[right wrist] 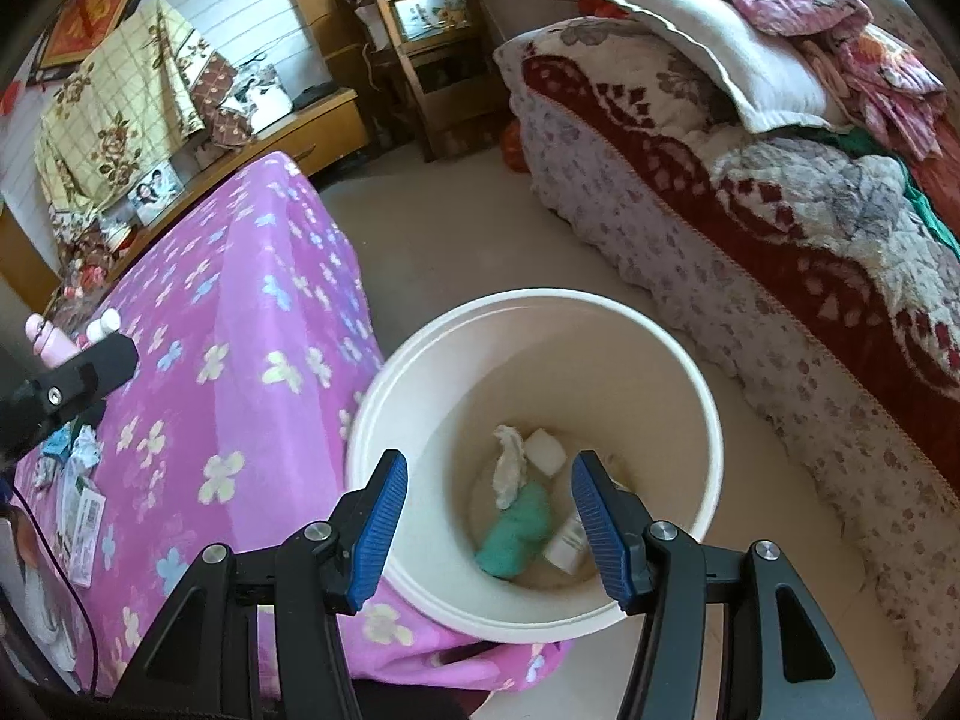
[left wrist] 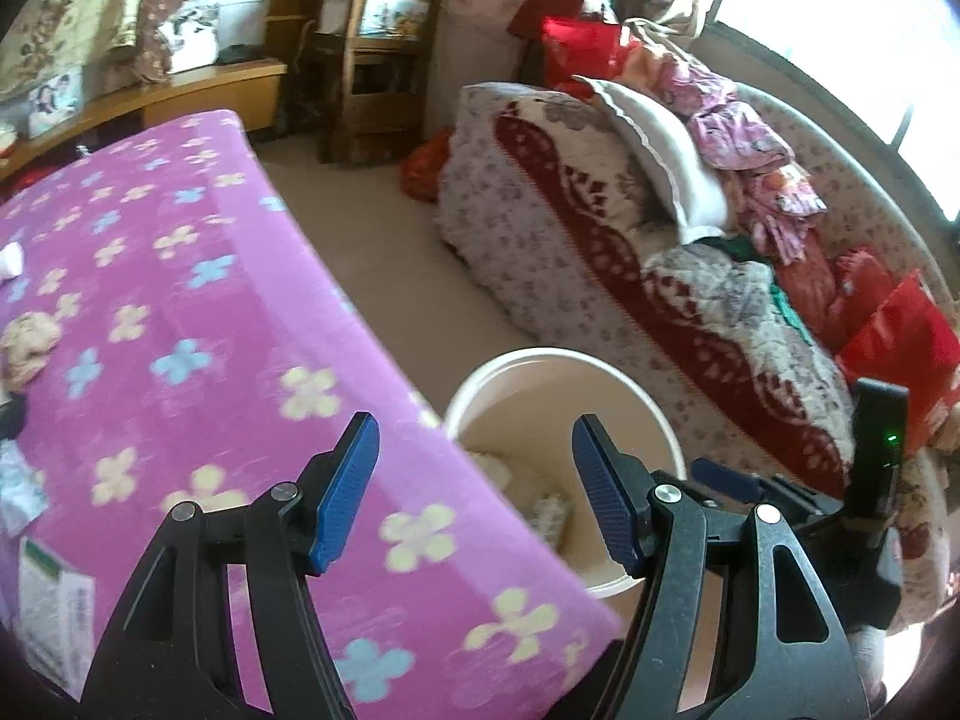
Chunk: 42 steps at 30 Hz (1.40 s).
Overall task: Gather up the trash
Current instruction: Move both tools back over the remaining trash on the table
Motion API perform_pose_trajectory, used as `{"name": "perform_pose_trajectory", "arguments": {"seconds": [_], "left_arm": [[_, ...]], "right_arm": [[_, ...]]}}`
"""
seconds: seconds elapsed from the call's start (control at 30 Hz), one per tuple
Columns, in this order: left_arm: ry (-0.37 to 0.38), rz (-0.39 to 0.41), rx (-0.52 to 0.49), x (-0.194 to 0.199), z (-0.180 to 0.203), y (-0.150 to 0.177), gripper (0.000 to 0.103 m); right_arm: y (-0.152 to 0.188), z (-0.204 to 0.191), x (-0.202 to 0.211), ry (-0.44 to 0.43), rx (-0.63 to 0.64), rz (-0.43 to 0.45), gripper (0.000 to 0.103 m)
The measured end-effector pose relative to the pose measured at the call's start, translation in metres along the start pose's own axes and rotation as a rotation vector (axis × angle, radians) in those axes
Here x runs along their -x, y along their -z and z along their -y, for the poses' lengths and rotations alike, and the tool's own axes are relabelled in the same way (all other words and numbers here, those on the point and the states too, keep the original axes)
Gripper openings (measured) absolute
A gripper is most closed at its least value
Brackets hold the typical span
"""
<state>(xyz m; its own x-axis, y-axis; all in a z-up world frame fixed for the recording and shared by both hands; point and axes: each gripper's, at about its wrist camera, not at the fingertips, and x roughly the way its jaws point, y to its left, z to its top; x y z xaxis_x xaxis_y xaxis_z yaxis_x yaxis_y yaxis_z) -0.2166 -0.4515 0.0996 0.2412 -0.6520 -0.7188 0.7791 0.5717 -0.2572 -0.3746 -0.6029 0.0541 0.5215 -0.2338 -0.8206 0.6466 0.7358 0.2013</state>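
A white bucket (right wrist: 690, 372) stands on the floor beside a table under a pink flowered cloth (right wrist: 228, 324). In it lie a crumpled white tissue (right wrist: 510, 468), a teal wad (right wrist: 516, 531) and small white boxes (right wrist: 567, 549). My right gripper (right wrist: 489, 525) is open and empty, held over the bucket's mouth. My left gripper (left wrist: 474, 498) is open and empty above the table's corner, with the bucket (left wrist: 648, 396) partly behind it. On the cloth lie a crumpled tissue (left wrist: 27, 342), a white scrap (left wrist: 11, 261), a small carton (left wrist: 54, 606) and crumpled wrappers (right wrist: 81, 450).
A bed (right wrist: 780, 252) piled with quilts, a pillow and clothes runs along the right. A wooden chair (right wrist: 420, 42) and a low wooden cabinet (right wrist: 312, 126) stand at the back. Bare floor (right wrist: 456, 228) lies between table and bed. Bottles (right wrist: 60, 336) stand on the table's far left.
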Motion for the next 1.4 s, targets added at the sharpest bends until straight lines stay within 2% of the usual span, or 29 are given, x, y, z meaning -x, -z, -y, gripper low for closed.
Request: {"name": "perform_pose_trajectory", "arguments": {"seconds": [0.17,0.23,0.43,0.63,1.07,1.4], "left_arm": [[-0.057,0.018,0.017,0.018,-0.022,0.010,0.066],[-0.073,0.023,0.026,0.025,-0.031,0.014,0.066],[-0.125,0.045,0.057,0.051,-0.060,0.025,0.066],[-0.181,0.058,0.113,0.081,-0.103,0.041,0.066],[-0.364,0.042,0.276,0.144,-0.233,0.092,0.066],[-0.362,0.012,0.384,0.147,-0.290,0.111,0.066]], "right_arm": [[0.003,-0.026,0.002,-0.022,0.041,0.002,0.057],[0.004,-0.040,0.004,-0.032,0.061,0.005,0.061],[0.004,-0.081,0.009,-0.073,0.115,0.018,0.062],[0.008,-0.134,0.008,-0.137,0.186,0.006,0.064],[0.029,-0.258,-0.023,-0.268,0.355,-0.078,0.068],[0.032,-0.342,-0.050,-0.364,0.486,-0.120,0.068]]}}
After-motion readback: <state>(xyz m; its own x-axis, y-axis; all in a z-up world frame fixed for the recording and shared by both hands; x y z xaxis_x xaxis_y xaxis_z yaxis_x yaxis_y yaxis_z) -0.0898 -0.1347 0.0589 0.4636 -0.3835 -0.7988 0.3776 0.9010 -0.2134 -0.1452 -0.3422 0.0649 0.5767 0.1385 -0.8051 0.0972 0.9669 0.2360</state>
